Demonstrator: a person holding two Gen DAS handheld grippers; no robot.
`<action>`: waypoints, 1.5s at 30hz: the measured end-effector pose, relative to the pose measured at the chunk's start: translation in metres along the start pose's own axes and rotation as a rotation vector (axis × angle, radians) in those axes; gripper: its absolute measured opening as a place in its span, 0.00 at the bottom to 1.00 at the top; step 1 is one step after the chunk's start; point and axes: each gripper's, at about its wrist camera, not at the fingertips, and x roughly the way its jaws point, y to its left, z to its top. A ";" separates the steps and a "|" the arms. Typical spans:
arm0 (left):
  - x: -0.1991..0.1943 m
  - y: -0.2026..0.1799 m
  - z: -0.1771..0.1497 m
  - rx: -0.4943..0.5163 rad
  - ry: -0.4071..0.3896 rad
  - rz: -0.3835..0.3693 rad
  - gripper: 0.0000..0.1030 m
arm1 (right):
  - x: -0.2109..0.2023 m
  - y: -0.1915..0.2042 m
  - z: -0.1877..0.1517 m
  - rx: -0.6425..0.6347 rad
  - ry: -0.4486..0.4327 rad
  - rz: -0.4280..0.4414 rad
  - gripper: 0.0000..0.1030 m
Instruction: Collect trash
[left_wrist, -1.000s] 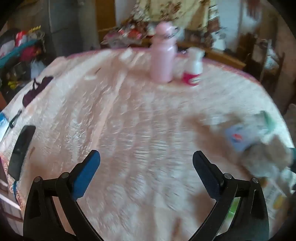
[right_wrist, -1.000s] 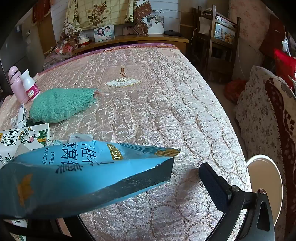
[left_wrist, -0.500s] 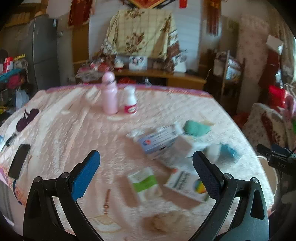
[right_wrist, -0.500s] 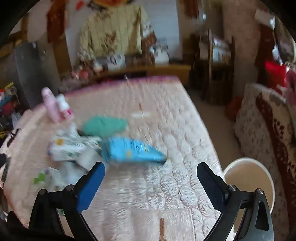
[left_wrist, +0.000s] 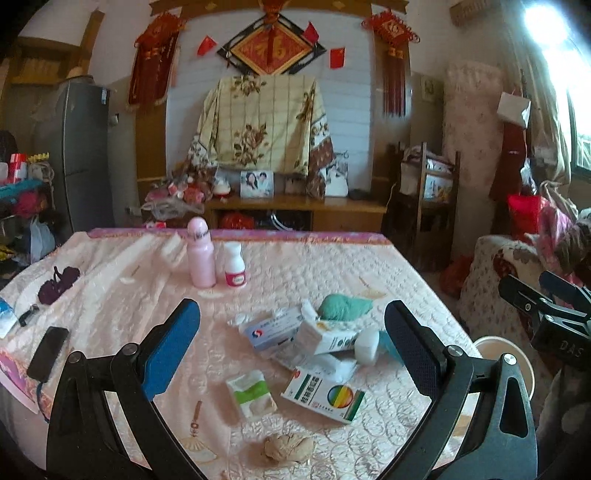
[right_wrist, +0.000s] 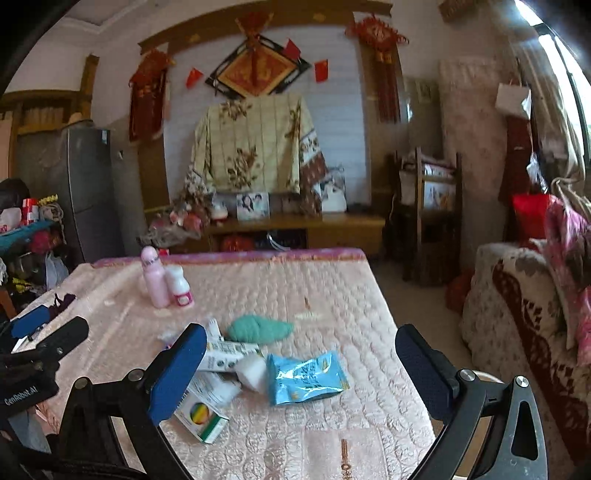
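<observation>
Both tools hang above the quilted pink table cover (left_wrist: 369, 266), holding nothing: the left gripper (left_wrist: 291, 343) has its blue-padded jaws spread wide, and the right gripper (right_wrist: 299, 363) is just as splayed. The trash lies in a loose heap near the table's right side. A crinkly blue foil snack bag (right_wrist: 304, 376) sits flat beside a white paper cup (right_wrist: 253, 371) on its side, a creased milk carton (right_wrist: 227, 354) and a glossy medicine box (left_wrist: 325, 397). A soft green cloth (left_wrist: 343, 306) lies bunched behind them. A crumpled brown paper wad (left_wrist: 288, 446) rests apart, near the front edge. A round cream bin (left_wrist: 506, 360) stands just beside the table.
</observation>
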 end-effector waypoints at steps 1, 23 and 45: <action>-0.002 0.000 0.002 -0.006 -0.004 -0.002 0.97 | -0.004 0.001 0.002 0.001 -0.011 0.003 0.99; -0.015 0.002 0.011 -0.023 -0.037 -0.002 0.97 | -0.030 0.005 0.013 -0.006 -0.081 0.008 1.00; -0.013 0.004 0.012 -0.027 -0.031 0.004 0.97 | -0.028 0.004 0.015 -0.007 -0.061 0.014 1.00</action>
